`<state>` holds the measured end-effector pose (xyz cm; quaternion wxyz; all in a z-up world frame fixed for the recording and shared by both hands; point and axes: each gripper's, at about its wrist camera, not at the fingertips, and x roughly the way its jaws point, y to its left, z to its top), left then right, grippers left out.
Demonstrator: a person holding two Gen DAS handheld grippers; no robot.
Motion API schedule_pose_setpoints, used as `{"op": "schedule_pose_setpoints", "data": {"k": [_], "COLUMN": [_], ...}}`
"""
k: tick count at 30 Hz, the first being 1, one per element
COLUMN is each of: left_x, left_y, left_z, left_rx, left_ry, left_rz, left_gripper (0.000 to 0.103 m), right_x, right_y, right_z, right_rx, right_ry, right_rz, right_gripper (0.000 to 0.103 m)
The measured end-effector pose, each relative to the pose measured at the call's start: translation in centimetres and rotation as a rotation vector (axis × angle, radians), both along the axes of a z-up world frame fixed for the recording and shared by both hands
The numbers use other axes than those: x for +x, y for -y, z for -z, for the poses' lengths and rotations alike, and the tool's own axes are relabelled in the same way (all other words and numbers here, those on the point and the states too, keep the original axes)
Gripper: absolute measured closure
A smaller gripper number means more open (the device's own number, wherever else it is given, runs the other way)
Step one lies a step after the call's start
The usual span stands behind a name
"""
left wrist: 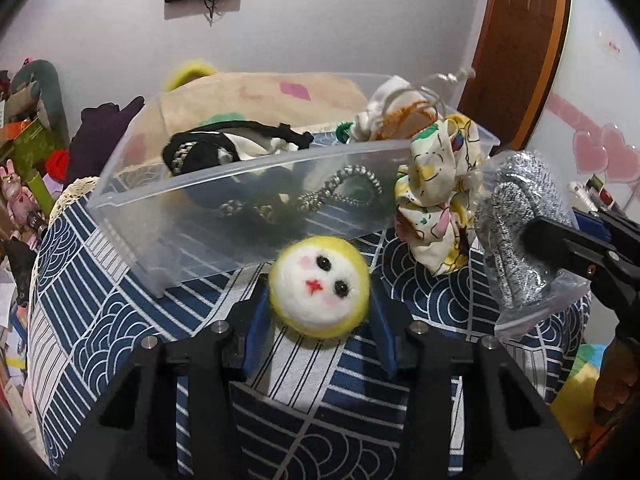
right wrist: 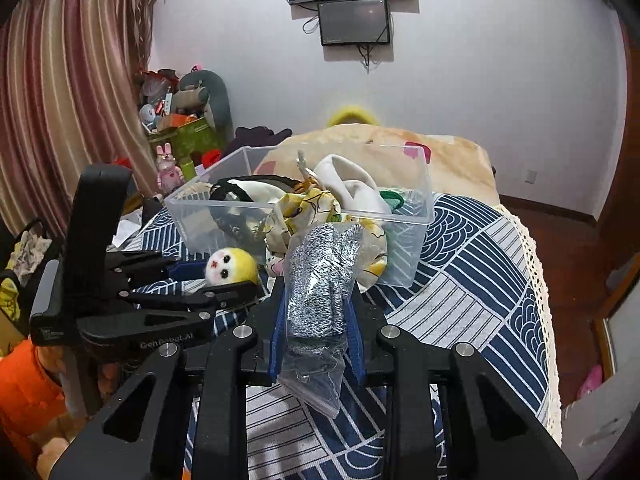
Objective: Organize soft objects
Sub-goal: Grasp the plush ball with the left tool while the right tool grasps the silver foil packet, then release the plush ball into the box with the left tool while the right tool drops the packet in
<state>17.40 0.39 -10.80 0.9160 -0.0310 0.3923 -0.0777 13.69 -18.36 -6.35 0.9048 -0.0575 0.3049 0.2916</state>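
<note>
White "GenRobot.AI" lettering (partly blurred) on the left hand-held gripper (right wrist: 230,274)

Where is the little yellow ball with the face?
The felt face ball sits low in the left wrist view, between the left gripper fingers, just before the clear bin.

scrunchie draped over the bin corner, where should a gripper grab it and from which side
Grip the bunched lobe of the floral scrunchie that hangs outside the clear bin, coming from the front. That fold droops free below the rim, so fingers can close across it without hitting the wall. The right gripper is already shut on the silver pouch, which crowds that side.
</note>
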Motion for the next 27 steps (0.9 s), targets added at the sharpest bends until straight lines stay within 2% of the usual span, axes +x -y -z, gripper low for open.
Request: {"op": "schedule_pose_setpoints", "data": {"k": [7, 15, 21, 27], "left_x": [-1.4, -2.9, -3.8, -4.2], "left_y": [-1.7, -2.8, -3.8, -4.8], "left_z": [-0.7, -3.4, -5.8, -7.2], "left_rx": [-0.02, -0.036, -0.022, -0.019], "left_ry": [0.022, 0.098, 0.174, 0.205], "left_rz": [-0.023, -0.048, -0.077, -0.096], "left_gripper": [0.057, 0.057, 0.057, 0.057], "right_x": [-0.4, -1.1, 0.2, 2.4], "right_y": [0.1, -0.2, -1.1, -2.6], "right_z": [-0.7, -2.5, -3.5, -4.6], "right_rx": [0.005, 0.014, 0.023, 0.037], "right_ry": [0.025, 0.085, 0.114, 0.127], "right_rz": [-0.015, -0.028, -0.019, -0.016], "right_gripper": [0.079, 0.079, 0.079, 0.079]}}
